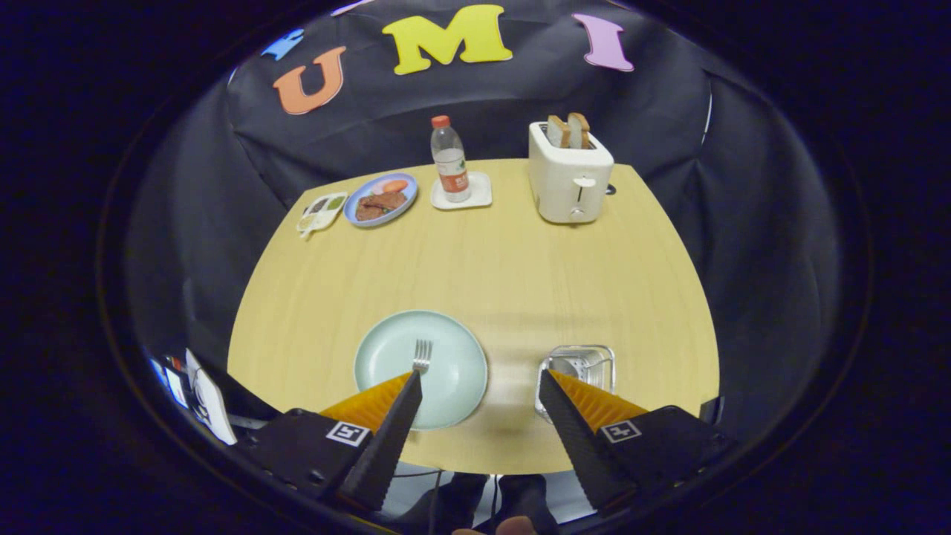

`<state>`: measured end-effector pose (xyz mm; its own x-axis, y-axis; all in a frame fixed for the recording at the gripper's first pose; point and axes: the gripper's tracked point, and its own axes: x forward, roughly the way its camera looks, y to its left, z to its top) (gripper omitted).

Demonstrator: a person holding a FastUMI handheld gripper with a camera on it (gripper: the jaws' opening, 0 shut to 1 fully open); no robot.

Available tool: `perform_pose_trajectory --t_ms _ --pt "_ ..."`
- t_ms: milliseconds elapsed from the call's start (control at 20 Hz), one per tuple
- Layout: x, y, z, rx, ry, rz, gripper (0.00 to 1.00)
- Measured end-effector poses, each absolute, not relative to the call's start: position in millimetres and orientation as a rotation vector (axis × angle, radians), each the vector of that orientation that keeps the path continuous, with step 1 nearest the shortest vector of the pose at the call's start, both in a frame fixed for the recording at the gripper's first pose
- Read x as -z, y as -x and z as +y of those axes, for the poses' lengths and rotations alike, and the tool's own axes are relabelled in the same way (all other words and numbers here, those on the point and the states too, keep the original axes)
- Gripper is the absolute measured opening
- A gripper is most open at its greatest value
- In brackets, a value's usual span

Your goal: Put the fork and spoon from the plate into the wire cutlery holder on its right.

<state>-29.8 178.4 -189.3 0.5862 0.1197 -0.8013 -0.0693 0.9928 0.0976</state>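
Observation:
A pale green plate [394,349] lies on the wooden table near its front edge. A metal fork [422,355] rests on the plate, tines pointing away, its handle hidden behind my left finger [397,416]. To the plate's right stands the wire cutlery holder [579,364], partly covered by my right finger [568,423]. My gripper [481,379] hangs open above the table's front edge, with bare tabletop between its fingers. No spoon can be made out on the plate.
At the back of the table stand a white toaster [568,178] with two bread slices, a bottle [450,160] on a white coaster, a blue plate of food [381,199] and a small sauce tray [321,212]. A person's legs show below the fingers.

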Motion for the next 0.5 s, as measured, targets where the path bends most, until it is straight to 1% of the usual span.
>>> perform_pose_trajectory --t_ms 250,500 --pt "232 42 231 -0.122 -0.069 0.897 0.97" --pt "285 45 254 -0.091 -0.035 0.882 0.97"
